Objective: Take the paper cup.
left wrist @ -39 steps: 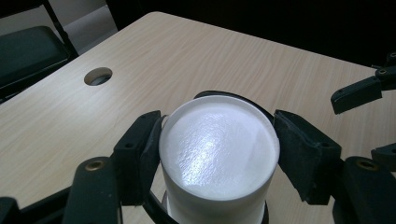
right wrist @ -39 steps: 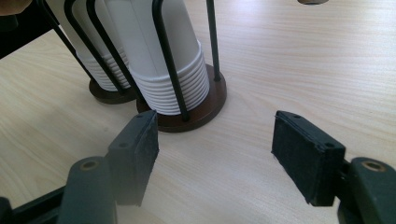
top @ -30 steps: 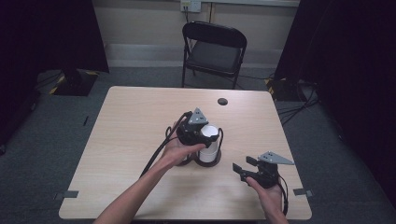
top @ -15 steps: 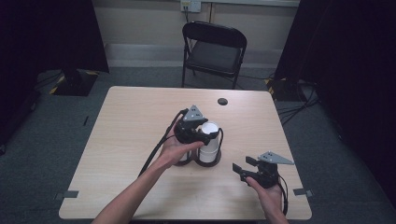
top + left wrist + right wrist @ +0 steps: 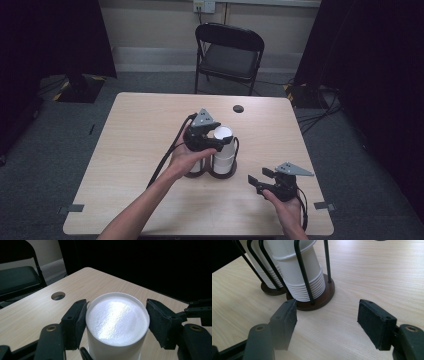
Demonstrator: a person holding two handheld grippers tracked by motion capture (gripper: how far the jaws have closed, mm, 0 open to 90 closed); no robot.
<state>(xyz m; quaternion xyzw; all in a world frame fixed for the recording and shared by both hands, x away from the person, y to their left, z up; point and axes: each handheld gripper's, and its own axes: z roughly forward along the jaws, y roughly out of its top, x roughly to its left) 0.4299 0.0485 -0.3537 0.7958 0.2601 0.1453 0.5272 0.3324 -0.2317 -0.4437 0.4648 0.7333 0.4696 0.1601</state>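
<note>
While left claw brackets cup stack, jaws parted; right claw spread wide.

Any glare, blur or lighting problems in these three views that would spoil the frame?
Left gripper view: the top of the white cup stack is blown out by glare, and the background is near black. Right gripper view: the left jaw of the right gripper is soft and blurred at its lower edge, while the wire holder is sharp. High view: evenly lit table, dark curtains at both sides.
</note>
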